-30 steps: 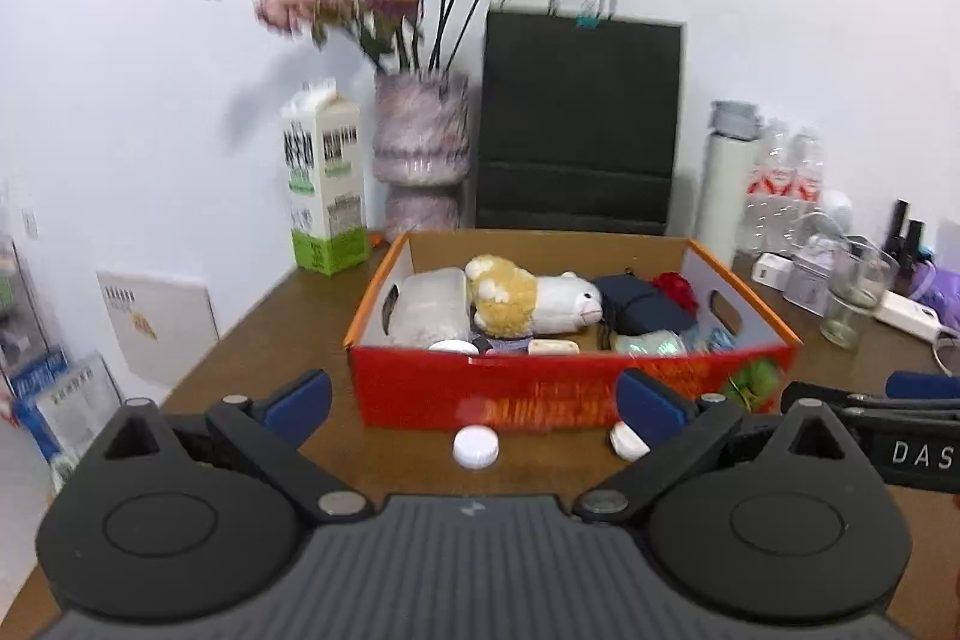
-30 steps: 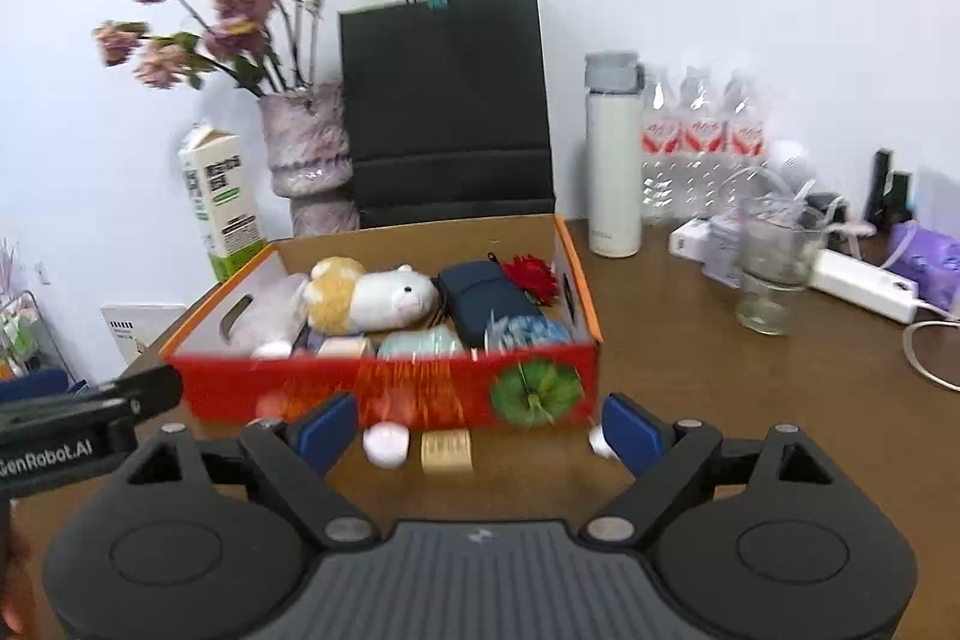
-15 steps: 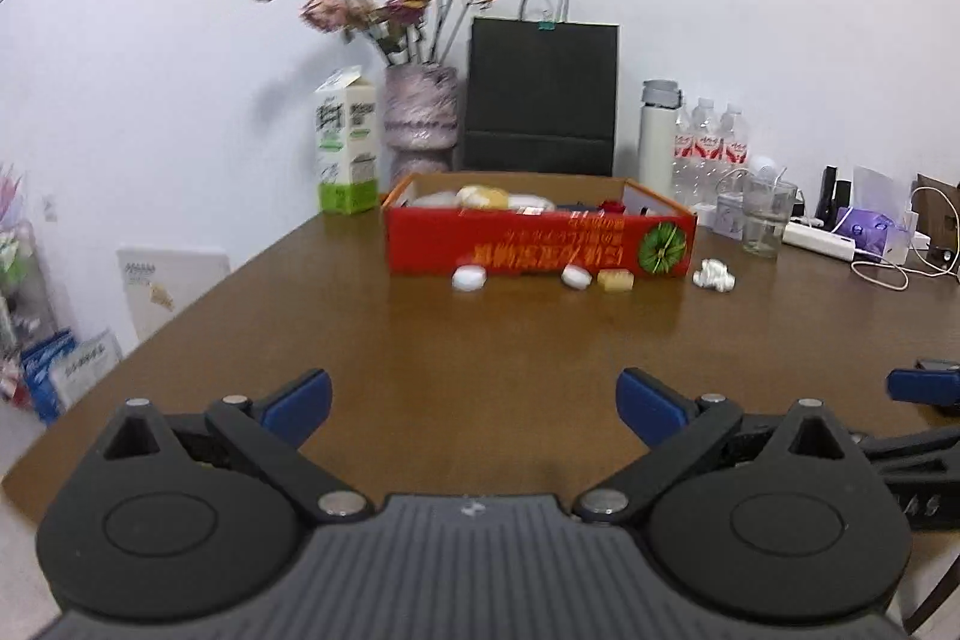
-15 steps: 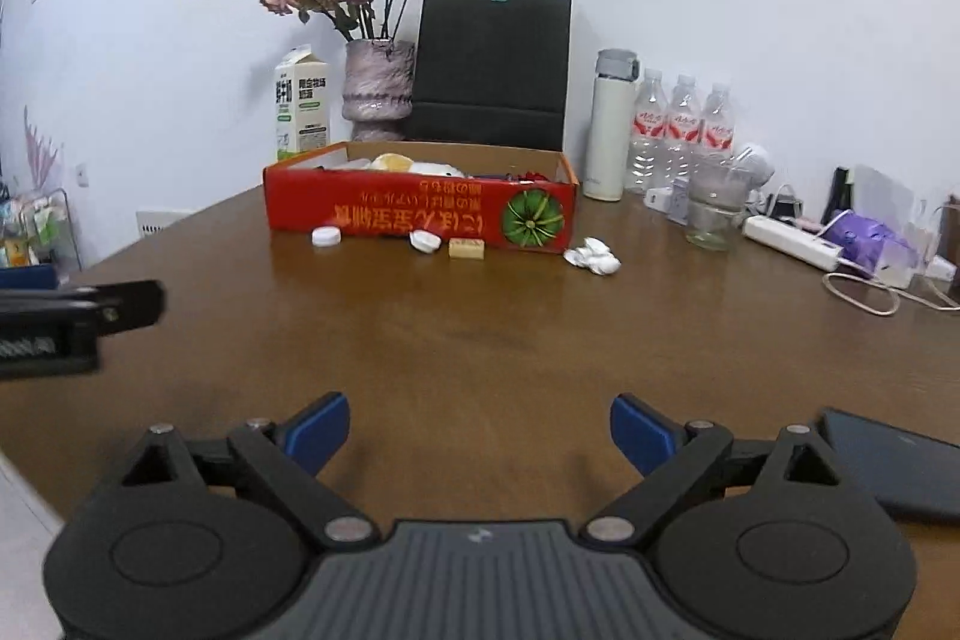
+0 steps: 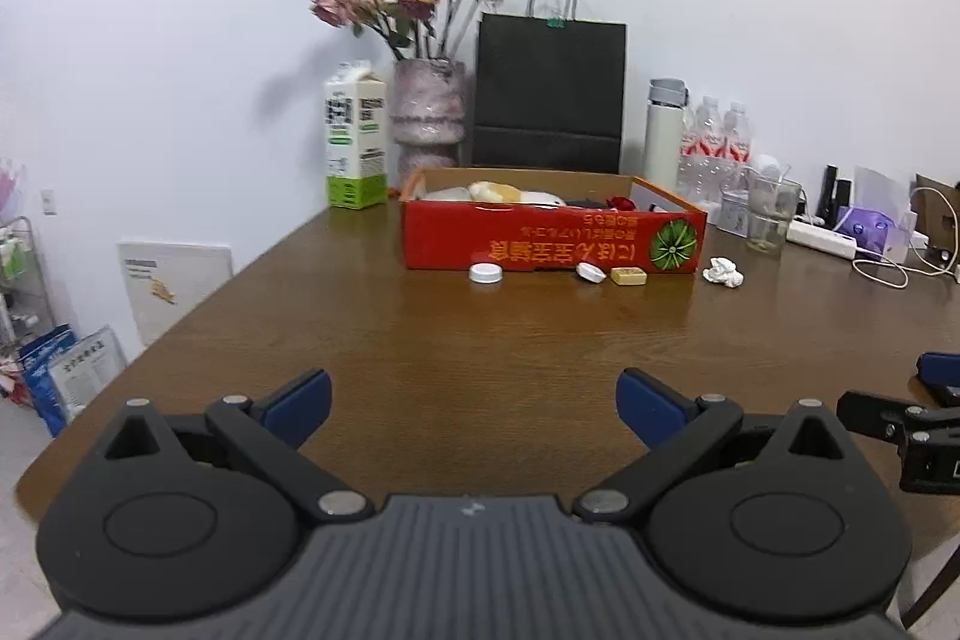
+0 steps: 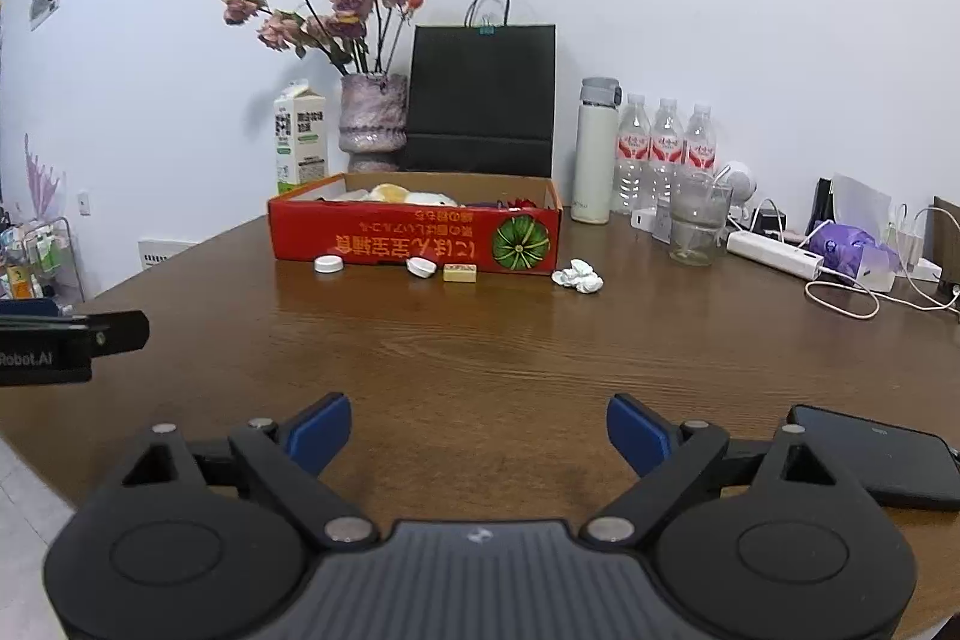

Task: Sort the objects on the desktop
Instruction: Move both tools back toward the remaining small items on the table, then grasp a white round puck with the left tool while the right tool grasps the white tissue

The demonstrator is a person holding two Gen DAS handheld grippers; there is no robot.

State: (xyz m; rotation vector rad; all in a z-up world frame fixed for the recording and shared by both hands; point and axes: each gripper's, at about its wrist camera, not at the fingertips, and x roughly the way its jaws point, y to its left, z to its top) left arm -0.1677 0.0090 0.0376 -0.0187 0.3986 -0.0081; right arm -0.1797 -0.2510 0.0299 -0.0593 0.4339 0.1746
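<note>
Desktop objects left to sort sit mid-frame, well away from both grippers, in a row just in front of the red box [image 5: 540,244].

Nearest, bottom of each wrist view: left gripper [image 5: 474,400] has its fingers spread wide with only bare table [image 5: 480,340] between them. Right gripper [image 6: 478,427] is also wide, easing shut slightly, with nothing between the fingers. Neither holds anything. Both are angled down at the table and look parked at the near edge, probably lining up for a reach. A dark phone-like slab [image 6: 882,460] lies flat at lower right of the right view, just beside the right gripper. I can't tell if it's part of the sort.

Middle: white cap [image 5: 485,273], second white cap [image 5: 590,273] tilted on its edge, tan block [image 5: 627,276] and crumpled tissue [image 5: 724,272]. The caps and block lie close to the box's front wall; the tissue is off its right corner. Likely they're the stragglers meant for the box.

The box is open-topped and already holds a plush toy [image 5: 498,192] and other bits, mostly hidden by the wall.

Far, along the wall: milk carton [image 5: 354,136], vase [image 5: 427,112] with dried flowers, black paper bag [image 5: 549,88], flask [image 5: 665,130], water bottles [image 6: 663,142]. A glass [image 5: 768,214] and power strip [image 6: 774,254] are at right. All stand upright, and look like background stuff rather than sort targets.
</note>
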